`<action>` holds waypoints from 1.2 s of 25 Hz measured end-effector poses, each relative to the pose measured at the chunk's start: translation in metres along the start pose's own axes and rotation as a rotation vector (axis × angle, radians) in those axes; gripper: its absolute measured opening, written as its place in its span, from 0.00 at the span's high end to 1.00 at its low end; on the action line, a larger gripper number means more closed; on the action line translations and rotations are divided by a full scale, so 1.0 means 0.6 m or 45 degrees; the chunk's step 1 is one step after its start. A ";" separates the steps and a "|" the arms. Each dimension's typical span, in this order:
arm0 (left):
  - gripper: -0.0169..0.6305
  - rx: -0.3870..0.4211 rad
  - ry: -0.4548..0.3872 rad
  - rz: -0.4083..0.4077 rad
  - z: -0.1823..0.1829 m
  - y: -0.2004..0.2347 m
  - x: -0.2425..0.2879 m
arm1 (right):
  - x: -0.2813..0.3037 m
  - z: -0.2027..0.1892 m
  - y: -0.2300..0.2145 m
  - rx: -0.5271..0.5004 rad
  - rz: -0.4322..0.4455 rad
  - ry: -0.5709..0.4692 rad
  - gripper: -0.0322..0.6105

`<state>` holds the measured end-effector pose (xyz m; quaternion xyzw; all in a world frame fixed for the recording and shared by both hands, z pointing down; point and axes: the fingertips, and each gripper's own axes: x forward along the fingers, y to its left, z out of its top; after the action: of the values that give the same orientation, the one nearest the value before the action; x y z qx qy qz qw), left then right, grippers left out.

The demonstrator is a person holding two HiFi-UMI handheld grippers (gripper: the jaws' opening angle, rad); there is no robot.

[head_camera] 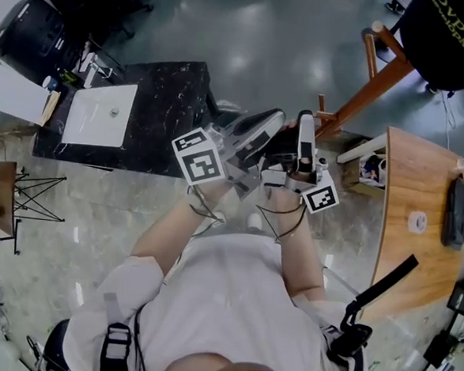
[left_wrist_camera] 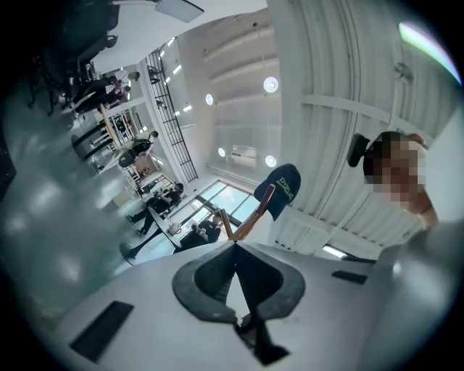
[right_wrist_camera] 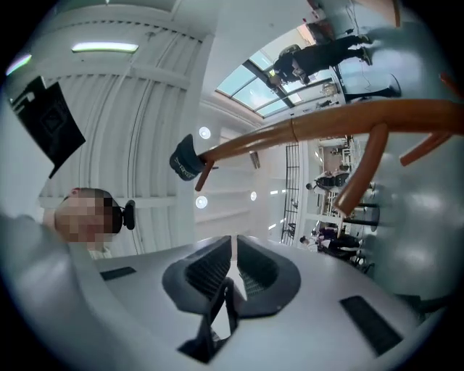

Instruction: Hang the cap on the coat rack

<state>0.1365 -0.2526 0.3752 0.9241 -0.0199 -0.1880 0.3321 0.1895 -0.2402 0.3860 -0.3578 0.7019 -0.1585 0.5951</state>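
A dark navy cap (head_camera: 452, 37) with light lettering hangs on the top of a wooden coat rack (head_camera: 374, 76) at the upper right of the head view. Both grippers are held close in front of the person's chest, well short of it. The left gripper (head_camera: 261, 130) and the right gripper (head_camera: 305, 124) are side by side and almost touching. In the left gripper view the cap (left_wrist_camera: 281, 187) sits on a rack peg (left_wrist_camera: 250, 221) beyond the gripper (left_wrist_camera: 234, 248), whose jaws meet with nothing between them. The right gripper (right_wrist_camera: 233, 245) is shut and empty too, with the cap (right_wrist_camera: 185, 161) on the rack's arm (right_wrist_camera: 326, 127) above.
A black marble-topped table (head_camera: 170, 113) with a white sheet (head_camera: 101, 114) stands to the left. A curved wooden table (head_camera: 401, 256) at the right carries a dark object (head_camera: 456, 212) and a small white roll (head_camera: 417, 221). People sit far off in both gripper views.
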 end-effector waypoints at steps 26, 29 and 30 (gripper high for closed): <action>0.96 -0.068 -0.510 0.337 0.056 0.063 -0.417 | -0.029 -0.437 0.008 0.429 0.003 0.692 0.89; 0.96 -0.056 -0.517 0.348 0.061 0.066 -0.428 | -0.027 -0.454 0.008 0.436 0.011 0.718 0.89; 0.96 -0.052 -0.515 0.353 0.061 0.068 -0.433 | -0.028 -0.460 0.006 0.440 0.008 0.724 0.89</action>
<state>-0.1145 -0.2643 0.4612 0.8493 -0.2087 -0.3220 0.3626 -0.0730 -0.2822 0.4625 -0.1909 0.8037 -0.3670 0.4277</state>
